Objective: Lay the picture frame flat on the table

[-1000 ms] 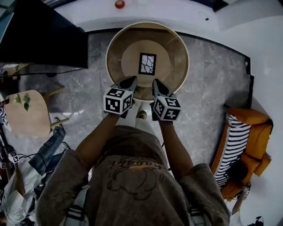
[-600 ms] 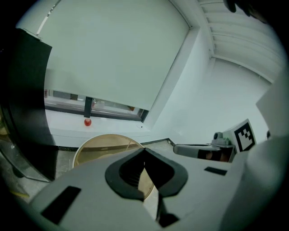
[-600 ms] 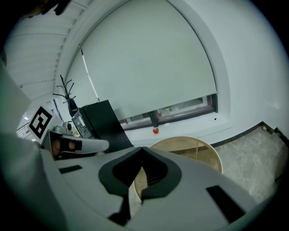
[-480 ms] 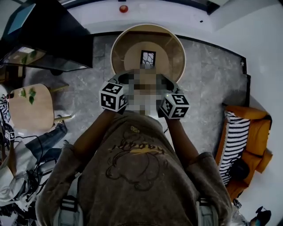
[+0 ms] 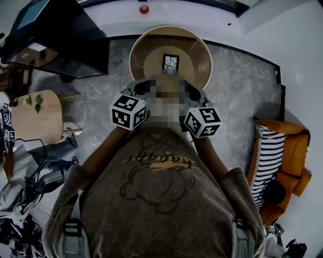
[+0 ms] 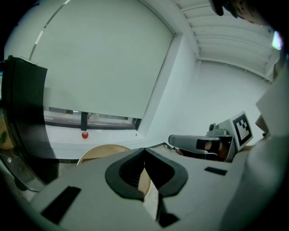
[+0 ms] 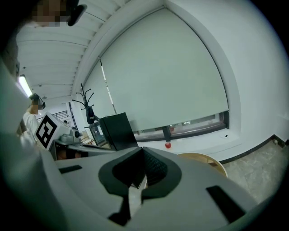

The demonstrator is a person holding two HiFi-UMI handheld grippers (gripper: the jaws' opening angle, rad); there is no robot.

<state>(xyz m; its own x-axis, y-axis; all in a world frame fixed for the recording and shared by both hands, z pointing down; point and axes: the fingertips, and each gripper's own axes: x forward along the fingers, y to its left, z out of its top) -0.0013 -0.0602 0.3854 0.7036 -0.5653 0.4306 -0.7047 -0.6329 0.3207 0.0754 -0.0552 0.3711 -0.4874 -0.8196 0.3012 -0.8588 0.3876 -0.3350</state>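
The small black-edged picture frame (image 5: 170,63) lay on the middle of the round light-wood table (image 5: 202,50), its white face with dark lines turned up toward the head camera. Both grippers were held well apart from it, near the person's chest, pointing out over the table. The left gripper (image 6: 144,152) had its 2 jaws pressed together with nothing between them; the right gripper (image 7: 142,153) likewise had its 2 jaws pressed together and empty. In the head view the 2 marker cubes sat side by side above the person's brown shirt (image 5: 156,191). A small red ball (image 5: 144,9) rested on the white ledge (image 5: 202,12) beyond the table; a tall black cabinet (image 5: 60,40) stood to the table's left; an orange sofa (image 5: 292,156) with a striped cushion stood at the right on the grey marble floor (image 5: 242,85).
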